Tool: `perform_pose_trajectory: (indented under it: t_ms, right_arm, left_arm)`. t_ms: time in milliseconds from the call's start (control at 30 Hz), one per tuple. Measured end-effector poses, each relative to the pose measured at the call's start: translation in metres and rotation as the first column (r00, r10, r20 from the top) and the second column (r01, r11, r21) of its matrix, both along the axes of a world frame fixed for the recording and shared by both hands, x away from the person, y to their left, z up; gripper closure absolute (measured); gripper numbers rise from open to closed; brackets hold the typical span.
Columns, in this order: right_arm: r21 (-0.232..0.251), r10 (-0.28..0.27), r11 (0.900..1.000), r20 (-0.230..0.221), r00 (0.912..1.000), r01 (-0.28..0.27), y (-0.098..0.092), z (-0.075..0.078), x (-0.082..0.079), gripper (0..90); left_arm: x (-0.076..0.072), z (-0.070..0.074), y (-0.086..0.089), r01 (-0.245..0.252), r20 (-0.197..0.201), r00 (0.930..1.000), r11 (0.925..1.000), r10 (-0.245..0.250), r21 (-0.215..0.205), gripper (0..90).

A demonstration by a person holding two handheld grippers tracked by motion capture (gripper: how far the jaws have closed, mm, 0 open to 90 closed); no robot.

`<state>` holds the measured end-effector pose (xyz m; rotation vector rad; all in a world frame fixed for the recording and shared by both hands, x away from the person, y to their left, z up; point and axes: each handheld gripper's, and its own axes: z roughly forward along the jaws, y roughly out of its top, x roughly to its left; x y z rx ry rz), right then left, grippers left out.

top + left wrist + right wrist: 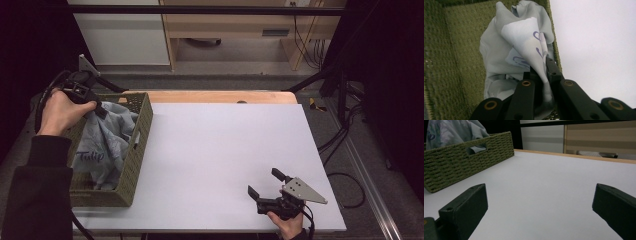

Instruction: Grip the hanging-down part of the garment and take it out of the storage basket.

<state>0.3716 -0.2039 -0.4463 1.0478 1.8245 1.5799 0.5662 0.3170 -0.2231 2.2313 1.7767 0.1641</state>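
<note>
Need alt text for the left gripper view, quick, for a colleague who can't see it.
The left tool is shut on a fold of pale grey cloth with purple print, bunched inside a green woven basket. The white table lies beyond the basket's rim.

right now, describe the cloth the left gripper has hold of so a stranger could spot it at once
On the white table, look to its left edge for the olive woven basket. Inside lies a crumpled pale blue-grey cloth, pinched by the left gripper. Purple lettering marks it, and it is the sole soft thing there.

Pale blue-grey cloth (107, 142) with purple lettering, olive-green woven basket (136, 150), white table (225, 160)
</note>
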Motion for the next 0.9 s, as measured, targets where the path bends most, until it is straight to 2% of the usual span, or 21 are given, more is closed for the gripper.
perform_pose_trajectory:
  t_ms: [267,500,667,900]
  right_arm:
    - [-0.006,-0.002,1.0,-0.005,1.0,0.002,0.001,0.0,0.0,0.3]
    - [-0.005,0.001,1.0,-0.013,0.9999,-0.001,0.002,-0.001,0.0,0.3]
    - [-0.007,0.003,1.0,-0.008,1.0,-0.004,0.001,0.0,0.0,0.3]
    - [0.003,0.026,1.0,-0.006,0.9996,-0.026,0.007,0.002,0.005,0.8]
  left_arm:
    - [-0.009,0.024,0.004,-0.007,0.044,0.999,1.0,0.007,0.0,85.8]
    - [-0.015,0.045,0.0,-0.001,0.08,0.9968,1.0,0.0,0.007,86.0]
    - [-0.016,0.053,-0.001,0.001,0.089,0.996,0.9999,-0.002,0.011,86.0]
    - [-0.017,0.055,-0.001,0.004,0.088,0.9961,0.9998,-0.005,0.017,85.9]
